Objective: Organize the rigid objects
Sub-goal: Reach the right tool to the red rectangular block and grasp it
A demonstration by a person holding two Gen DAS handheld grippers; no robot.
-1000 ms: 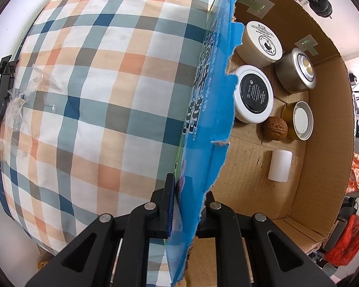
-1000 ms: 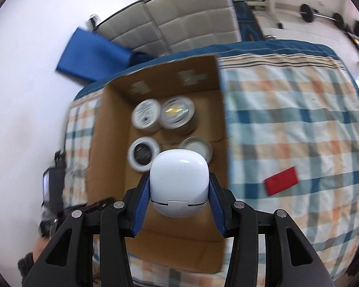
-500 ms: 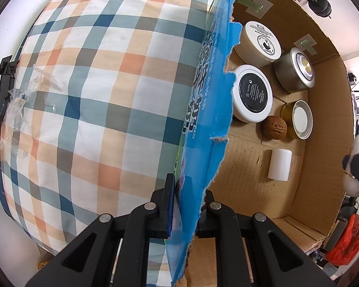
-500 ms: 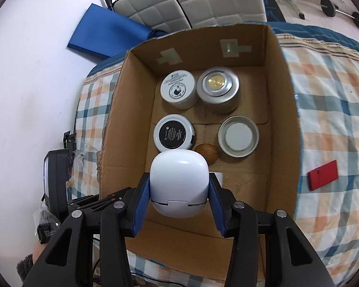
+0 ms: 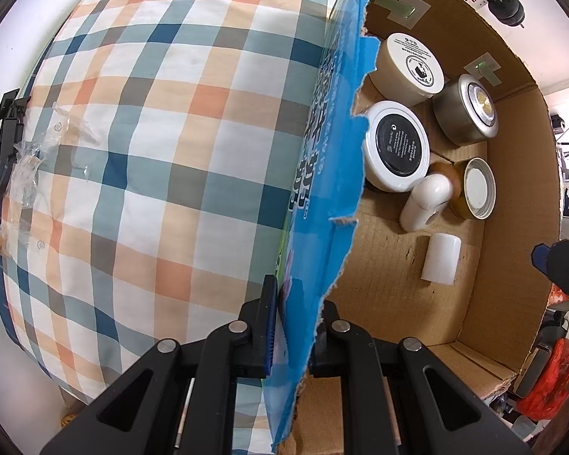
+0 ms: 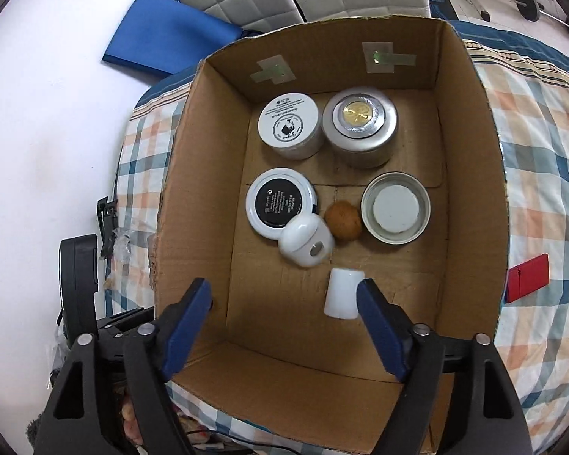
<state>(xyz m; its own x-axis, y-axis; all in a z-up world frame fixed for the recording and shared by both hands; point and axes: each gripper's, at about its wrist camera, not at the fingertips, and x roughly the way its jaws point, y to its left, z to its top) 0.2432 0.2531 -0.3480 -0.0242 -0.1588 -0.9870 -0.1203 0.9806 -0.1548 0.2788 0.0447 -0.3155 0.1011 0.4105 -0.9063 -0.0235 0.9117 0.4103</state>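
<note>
The left tool (image 5: 294, 326) points straight down, its two black fingers drawn close together and clamped on the blue-printed side wall of the cardboard box (image 5: 322, 197), one finger on the outside of the wall, the other on the inside. The right tool (image 6: 284, 314) tilts steeply downward over the open box; its jaws have just been opening and now stand wide apart, the blue pads (image 6: 187, 322) bare, with nothing pressed between them. In the left wrist view one right fingertip shows at the far right edge.
</note>
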